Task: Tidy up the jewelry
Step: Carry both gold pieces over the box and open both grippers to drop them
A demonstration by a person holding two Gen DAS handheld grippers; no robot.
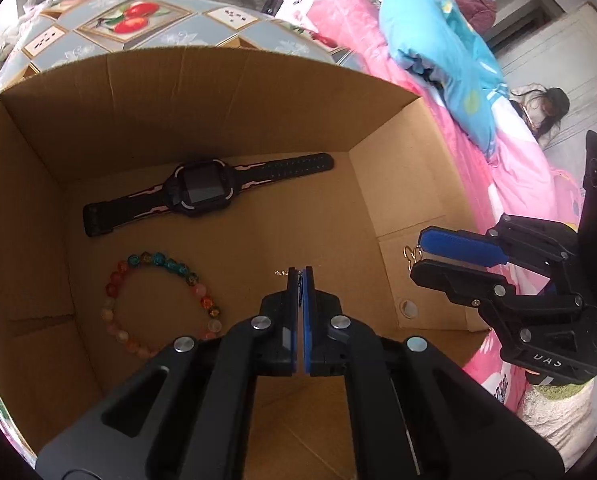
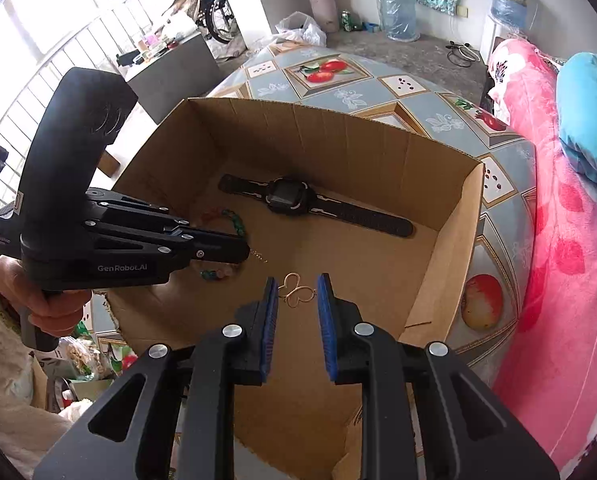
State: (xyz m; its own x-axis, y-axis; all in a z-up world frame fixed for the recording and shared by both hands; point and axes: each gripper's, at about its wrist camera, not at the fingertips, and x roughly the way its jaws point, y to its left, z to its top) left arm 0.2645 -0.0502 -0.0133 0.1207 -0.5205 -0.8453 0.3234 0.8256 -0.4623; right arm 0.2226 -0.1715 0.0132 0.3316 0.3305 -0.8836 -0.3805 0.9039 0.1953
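An open cardboard box (image 1: 218, 92) (image 2: 338, 140) holds a black watch (image 1: 202, 192) (image 2: 288, 196) laid flat. Near the watch lies a bracelet of coloured beads (image 1: 156, 258) (image 2: 234, 220). My left gripper (image 1: 300, 276) (image 2: 250, 254) hangs over the box floor, shut on a thin gold chain (image 1: 280, 273) (image 2: 258, 258) that sticks out at its tips. My right gripper (image 1: 416, 255) (image 2: 298, 280) hovers above the box's right side. A gold wire butterfly ornament (image 1: 409, 254) (image 2: 294, 294) is pinched across its width between the blue pads. Whether chain and ornament are joined is unclear.
The box sits on a round table with a fruit-pattern cloth (image 1: 138, 20) (image 2: 322, 72). A bed with a pink blanket (image 1: 518, 168) (image 2: 558, 240) and a blue quilt (image 1: 450, 60) lies to the right. Two people (image 1: 478, 0) are beyond the bed. A hand (image 2: 30, 292) holds the left gripper.
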